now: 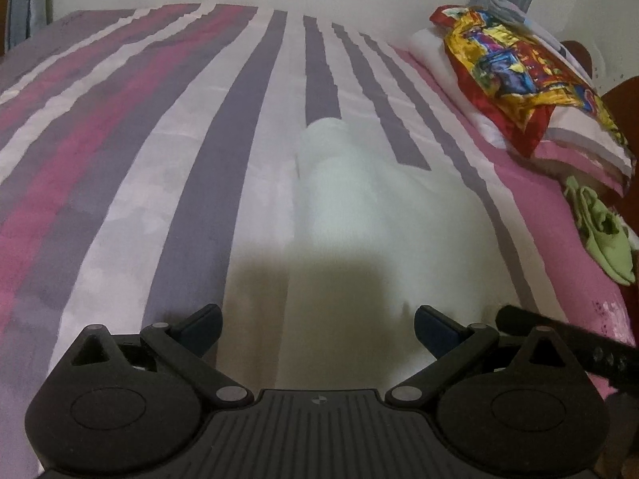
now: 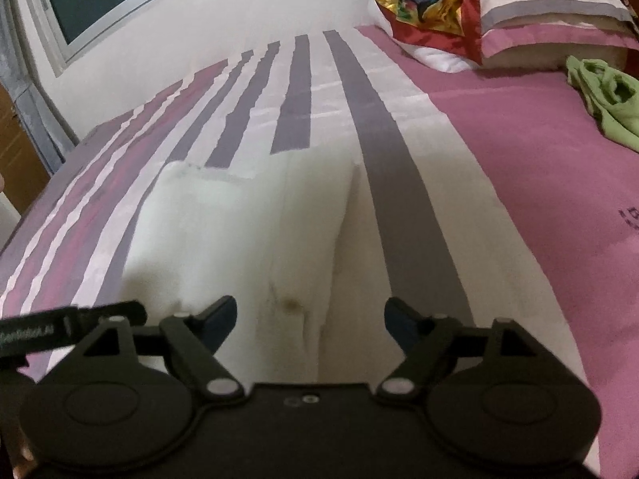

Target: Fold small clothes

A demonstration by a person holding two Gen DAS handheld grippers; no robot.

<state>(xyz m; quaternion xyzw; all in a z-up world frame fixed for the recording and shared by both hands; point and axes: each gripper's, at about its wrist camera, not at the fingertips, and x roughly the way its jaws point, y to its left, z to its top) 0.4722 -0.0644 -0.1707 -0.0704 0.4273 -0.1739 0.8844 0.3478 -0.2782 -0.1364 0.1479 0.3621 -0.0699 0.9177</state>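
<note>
Hovering low over the bed, I hold both the left gripper and right gripper wide, gripping nothing. A white garment lies flat just ahead of the fingers, spread for folding; a green garment waits far right.

Small white garment, folded lengthwise into a flat strip, lying on striped bedsheet.
</note>
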